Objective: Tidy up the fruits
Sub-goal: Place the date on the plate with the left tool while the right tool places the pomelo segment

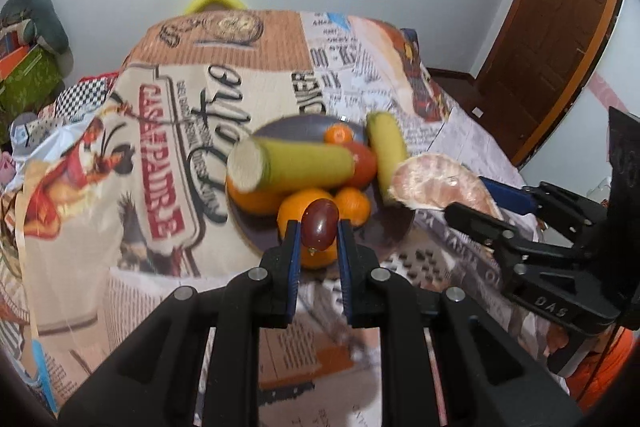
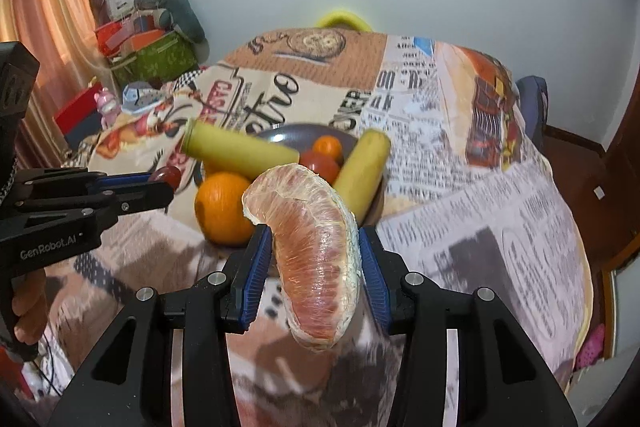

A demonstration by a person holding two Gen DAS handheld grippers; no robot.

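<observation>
My left gripper (image 1: pixel 318 227) is shut on a dark red grape (image 1: pixel 319 224), held just above the near edge of a grey plate (image 1: pixel 394 233). The plate holds two green sugarcane pieces (image 1: pixel 296 165), oranges (image 1: pixel 298 211), a small mandarin (image 1: pixel 338 135) and a tomato (image 1: pixel 362 163). My right gripper (image 2: pixel 314 239) is shut on a pink peeled pomelo segment (image 2: pixel 316 259), held in the air near the plate's (image 2: pixel 280 135) right side. The pomelo segment also shows in the left wrist view (image 1: pixel 436 187), and the grape in the right wrist view (image 2: pixel 168 175).
The table wears a printed cloth (image 1: pixel 160 131). A yellow chair back (image 1: pixel 214 1) stands behind the table's far edge. Boxes and a cushion (image 2: pixel 160 39) are piled at the left. A wooden door (image 1: pixel 560 27) is at the right.
</observation>
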